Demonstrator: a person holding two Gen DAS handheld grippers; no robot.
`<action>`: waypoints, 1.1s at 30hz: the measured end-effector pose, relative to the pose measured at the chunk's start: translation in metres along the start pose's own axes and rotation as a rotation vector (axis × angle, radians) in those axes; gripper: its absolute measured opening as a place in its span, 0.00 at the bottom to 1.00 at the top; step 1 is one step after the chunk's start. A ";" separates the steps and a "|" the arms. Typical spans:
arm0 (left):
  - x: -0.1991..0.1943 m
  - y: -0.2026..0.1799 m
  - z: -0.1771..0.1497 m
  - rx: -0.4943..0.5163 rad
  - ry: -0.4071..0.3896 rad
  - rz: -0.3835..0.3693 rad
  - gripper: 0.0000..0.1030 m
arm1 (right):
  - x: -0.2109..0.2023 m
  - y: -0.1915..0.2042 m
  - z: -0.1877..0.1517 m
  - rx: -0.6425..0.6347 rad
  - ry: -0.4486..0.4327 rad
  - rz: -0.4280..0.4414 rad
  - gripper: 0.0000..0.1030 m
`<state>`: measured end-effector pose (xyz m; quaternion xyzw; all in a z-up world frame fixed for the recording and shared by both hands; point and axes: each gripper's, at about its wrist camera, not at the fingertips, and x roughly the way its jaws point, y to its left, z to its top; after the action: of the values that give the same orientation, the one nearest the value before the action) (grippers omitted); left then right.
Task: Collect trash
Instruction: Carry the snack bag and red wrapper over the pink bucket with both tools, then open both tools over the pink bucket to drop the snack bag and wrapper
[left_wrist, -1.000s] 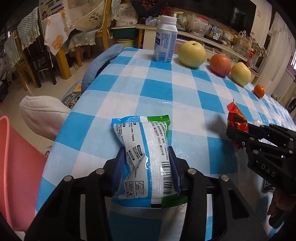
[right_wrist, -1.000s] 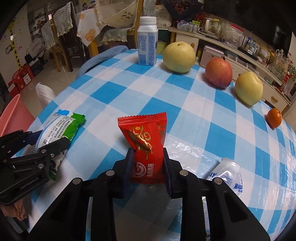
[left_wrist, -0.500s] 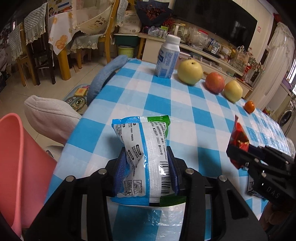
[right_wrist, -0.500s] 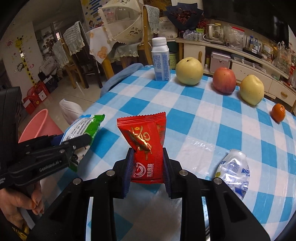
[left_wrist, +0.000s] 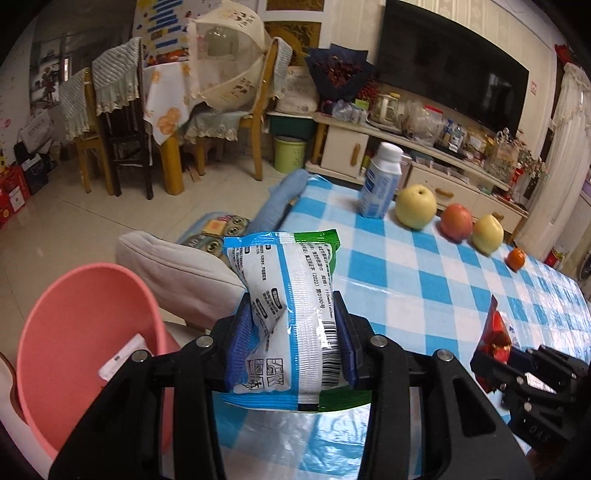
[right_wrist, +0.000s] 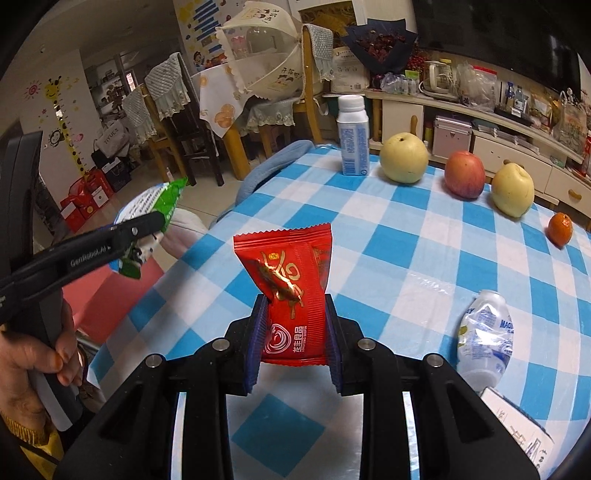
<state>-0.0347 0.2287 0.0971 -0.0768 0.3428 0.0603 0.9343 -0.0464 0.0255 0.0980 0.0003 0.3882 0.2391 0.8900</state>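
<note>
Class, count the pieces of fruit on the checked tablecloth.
4, in a row along the table's far edge: yellow-green pear, red apple, yellow apple, small orange. None looks hidden.

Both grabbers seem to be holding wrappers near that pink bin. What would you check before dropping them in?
1. Left gripper clamps the white and blue packet: ok.
2. Right gripper clamps the red wrapper: ok.
3. Pink bin mouth open: ok.
4. Packet directly over the bin: not ok, bin sits to its left.
5. Red wrapper over the bin: not ok, it hangs above the checked tablecloth.
</note>
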 end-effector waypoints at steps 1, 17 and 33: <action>-0.003 0.007 0.002 -0.012 -0.006 0.005 0.41 | 0.000 0.005 0.000 -0.002 -0.001 0.007 0.30; -0.043 0.091 0.016 -0.118 -0.085 0.167 0.42 | 0.013 0.106 0.020 -0.012 0.002 0.154 0.30; -0.057 0.178 0.012 -0.289 -0.094 0.234 0.42 | 0.053 0.232 0.045 -0.186 0.041 0.242 0.30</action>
<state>-0.0995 0.4022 0.1251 -0.1671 0.2930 0.2205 0.9152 -0.0834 0.2622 0.1359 -0.0404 0.3797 0.3793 0.8428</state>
